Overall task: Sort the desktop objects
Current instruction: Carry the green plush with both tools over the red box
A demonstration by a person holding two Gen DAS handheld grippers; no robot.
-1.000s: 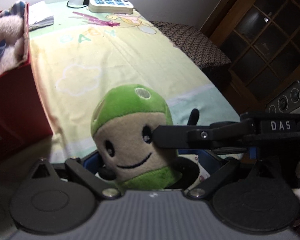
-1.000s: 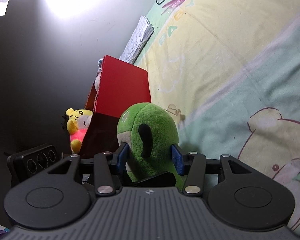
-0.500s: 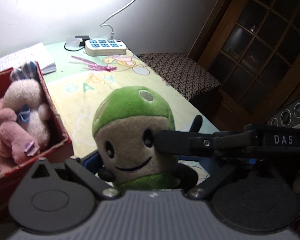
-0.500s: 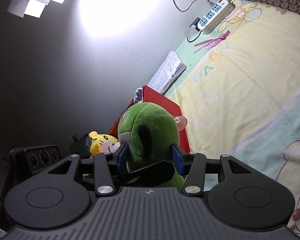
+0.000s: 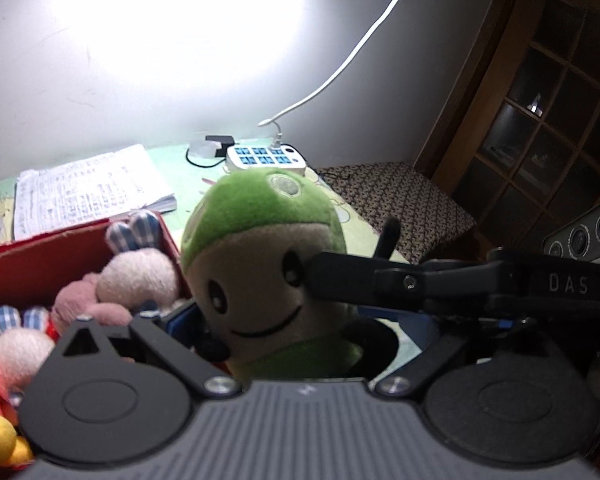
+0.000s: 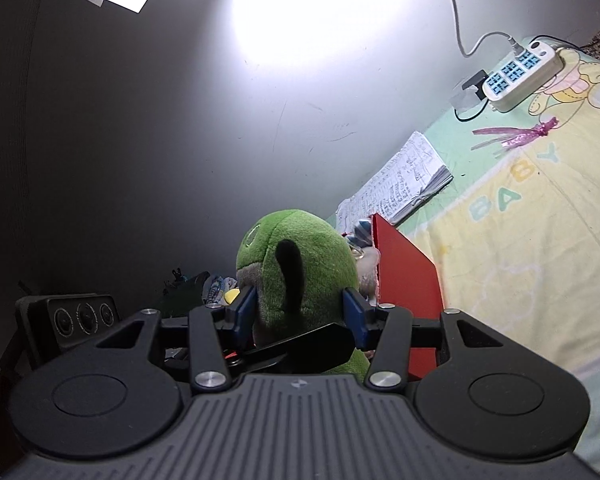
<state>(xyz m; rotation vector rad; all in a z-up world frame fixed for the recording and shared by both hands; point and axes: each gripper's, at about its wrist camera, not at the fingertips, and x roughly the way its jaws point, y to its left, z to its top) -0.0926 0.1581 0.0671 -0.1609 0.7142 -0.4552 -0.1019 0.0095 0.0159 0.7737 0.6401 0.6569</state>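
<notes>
Lifted since a sec ago, both tools and the round green-and-beige plush toy with a smiling face (image 5: 260,272) now sit higher: the red open-top box (image 5: 40,264), seen side-on before, now shows its inside at 9 o'clock of the toy in the left wrist view. Likely meaning: pick-up done, toy being carried over to the box w/ the other soft toys.

Right tool (image 6: 298,314): clenched on the plush, blue pads pressing both sides of its green back. Left tool (image 5: 288,336): toy sits between its fingers; one blue pad is beside the toy's cheek, the other side is hidden, so can't tell if it grips. The right tool's black finger crosses from 3 o'clock to the toy's face.

Box contents: pale pink plush bunnies w/ blue checked ears (image 5: 136,276), a darker pink soft toy, plus something yellow at 7 o'clock near the frame edge.

On the desk's pastel "BABY" print cloth (image 6: 540,240): white power strip w/ blue sockets (image 6: 520,74) at 1 o'clock, an open handwritten notebook (image 6: 400,184) behind the box.
</notes>
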